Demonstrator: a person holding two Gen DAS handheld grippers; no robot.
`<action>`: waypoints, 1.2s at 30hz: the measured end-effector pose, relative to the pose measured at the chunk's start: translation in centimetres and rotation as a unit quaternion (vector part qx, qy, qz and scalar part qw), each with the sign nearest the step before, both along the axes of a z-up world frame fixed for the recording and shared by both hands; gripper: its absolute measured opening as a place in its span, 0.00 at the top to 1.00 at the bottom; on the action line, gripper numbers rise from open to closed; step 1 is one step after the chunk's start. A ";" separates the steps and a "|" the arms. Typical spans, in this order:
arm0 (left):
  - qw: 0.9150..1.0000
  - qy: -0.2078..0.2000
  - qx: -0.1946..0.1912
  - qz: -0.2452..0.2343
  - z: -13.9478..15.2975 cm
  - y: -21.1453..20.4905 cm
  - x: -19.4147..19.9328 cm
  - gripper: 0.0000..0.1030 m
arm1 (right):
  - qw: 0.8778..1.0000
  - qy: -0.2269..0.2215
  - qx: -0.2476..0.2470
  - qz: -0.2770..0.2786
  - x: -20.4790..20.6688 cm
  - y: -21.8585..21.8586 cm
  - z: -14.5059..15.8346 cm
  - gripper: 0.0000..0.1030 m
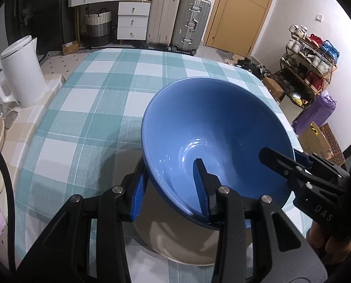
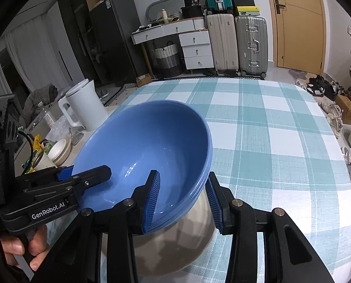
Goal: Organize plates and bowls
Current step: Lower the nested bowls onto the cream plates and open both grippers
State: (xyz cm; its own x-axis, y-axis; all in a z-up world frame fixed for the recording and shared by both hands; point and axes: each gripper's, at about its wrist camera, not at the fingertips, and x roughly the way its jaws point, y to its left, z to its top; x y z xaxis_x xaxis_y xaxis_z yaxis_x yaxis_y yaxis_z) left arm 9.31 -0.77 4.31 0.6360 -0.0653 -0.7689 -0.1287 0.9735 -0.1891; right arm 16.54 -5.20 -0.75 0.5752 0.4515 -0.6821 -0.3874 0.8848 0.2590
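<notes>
Both tongs are straddling the blue bowl's (image 1: 213,129) rim from opposite sides: left tongs (image 1: 170,188) are bracketing the near left edge, right tongs (image 2: 183,198) the right edge; whether either is pinching is unclear. Tilted, mouth facing the cameras, the round bowl is sitting in a beige bowl (image 2: 175,247) on the checked counter (image 1: 92,99). Nesting seems underway; next, levelling it.

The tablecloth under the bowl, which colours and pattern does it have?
The tablecloth is a teal and white check; the right wrist view shows it best.
</notes>
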 end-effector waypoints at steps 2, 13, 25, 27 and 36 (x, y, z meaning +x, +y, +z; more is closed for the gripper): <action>1.000 -0.002 -0.002 -0.002 -0.1 0.1 0.3 0.67 | 1.000 0.001 0.003 -0.002 0.2 -0.1 0.0 0.61; 1.000 -0.005 -0.004 -0.011 -0.4 0.8 1.5 0.67 | 1.000 0.000 -0.005 -0.011 0.6 0.3 -0.1 0.60; 0.997 -0.065 0.018 -0.044 0.5 2.1 -0.5 0.23 | 1.000 -0.027 -0.011 0.005 -0.1 0.2 0.1 0.16; 0.996 -0.074 0.029 -0.051 0.7 2.3 -1.0 0.19 | 0.999 -0.040 -0.012 0.011 -0.5 0.2 0.1 0.10; 0.987 -0.146 0.031 -0.057 1.5 4.1 -4.7 0.01 | 0.994 -0.103 0.012 0.017 -2.5 -1.4 1.2 0.01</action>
